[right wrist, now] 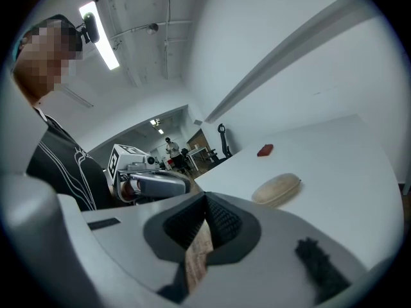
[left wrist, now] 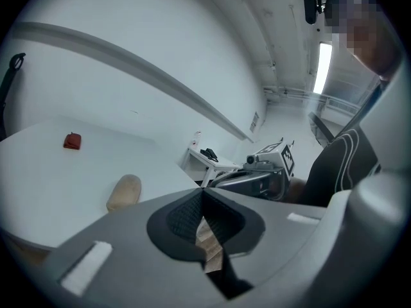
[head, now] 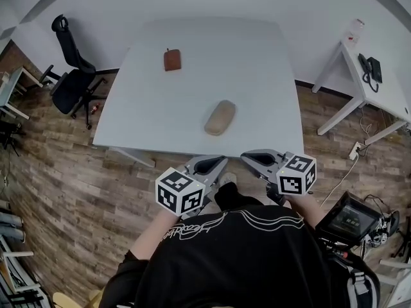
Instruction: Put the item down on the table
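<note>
A tan oval pouch point(head: 220, 117) lies flat on the white table point(head: 257, 63), near its front edge. Farther back on the left lies a small reddish-brown item point(head: 171, 59). Both grippers hang in front of the table's front edge, close to my body and off the tabletop. My left gripper point(head: 210, 165) is shut with nothing in it; the left gripper view has the pouch point(left wrist: 125, 191) ahead on the left, beyond the closed jaws point(left wrist: 203, 192). My right gripper point(head: 259, 157) is also shut and empty point(right wrist: 205, 199), with the pouch point(right wrist: 276, 189) ahead to its right.
A black office chair point(head: 72, 76) stands left of the table. A white side desk point(head: 359, 85) with a black phone point(head: 370, 69) stands at the right. A device with a screen point(head: 350, 218) sits on the wooden floor at lower right.
</note>
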Demonstrator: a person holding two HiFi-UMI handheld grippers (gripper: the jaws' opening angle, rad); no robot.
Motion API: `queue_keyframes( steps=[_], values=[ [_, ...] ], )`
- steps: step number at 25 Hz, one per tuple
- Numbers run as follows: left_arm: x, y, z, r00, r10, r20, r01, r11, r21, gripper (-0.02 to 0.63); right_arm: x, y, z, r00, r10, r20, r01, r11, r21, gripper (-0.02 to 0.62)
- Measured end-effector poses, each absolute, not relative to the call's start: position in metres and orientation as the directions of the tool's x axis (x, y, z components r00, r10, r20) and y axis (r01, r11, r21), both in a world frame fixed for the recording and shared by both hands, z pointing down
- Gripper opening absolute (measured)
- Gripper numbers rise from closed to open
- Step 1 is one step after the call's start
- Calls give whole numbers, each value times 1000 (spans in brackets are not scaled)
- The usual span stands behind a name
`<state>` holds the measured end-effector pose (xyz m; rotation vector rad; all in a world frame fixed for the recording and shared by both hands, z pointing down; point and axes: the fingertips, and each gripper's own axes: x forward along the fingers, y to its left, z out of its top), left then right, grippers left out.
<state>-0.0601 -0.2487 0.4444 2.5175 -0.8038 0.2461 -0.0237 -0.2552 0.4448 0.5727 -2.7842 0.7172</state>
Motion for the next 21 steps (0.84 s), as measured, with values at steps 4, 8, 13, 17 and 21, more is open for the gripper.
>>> queue_keyframes(
  steps=[4, 8, 13, 17, 21],
  values=[
    [-58, -246, 444, 814, -496, 303, -580, -715, 390, 3, -23, -252, 444, -902, -313, 298, -418, 808, -415, 8],
    [-57, -247, 446, 812, -497, 307, -583, -718, 381, 3, -22, -251, 448, -895, -312, 317, -426, 806, -411, 8],
    [-55, -250, 444, 813, -489, 316, -580, -724, 373, 3, -20, -255, 444, -888, -326, 325, -440, 807, -394, 8],
    [-52, -251, 444, 819, -487, 304, -573, -726, 380, 3, -19, -253, 450, -881, -330, 340, -452, 802, -392, 8],
    [-52, -250, 448, 822, -479, 309, -568, -729, 381, 3, -19, -251, 455, -876, -331, 352, -462, 788, -408, 8]
  ],
)
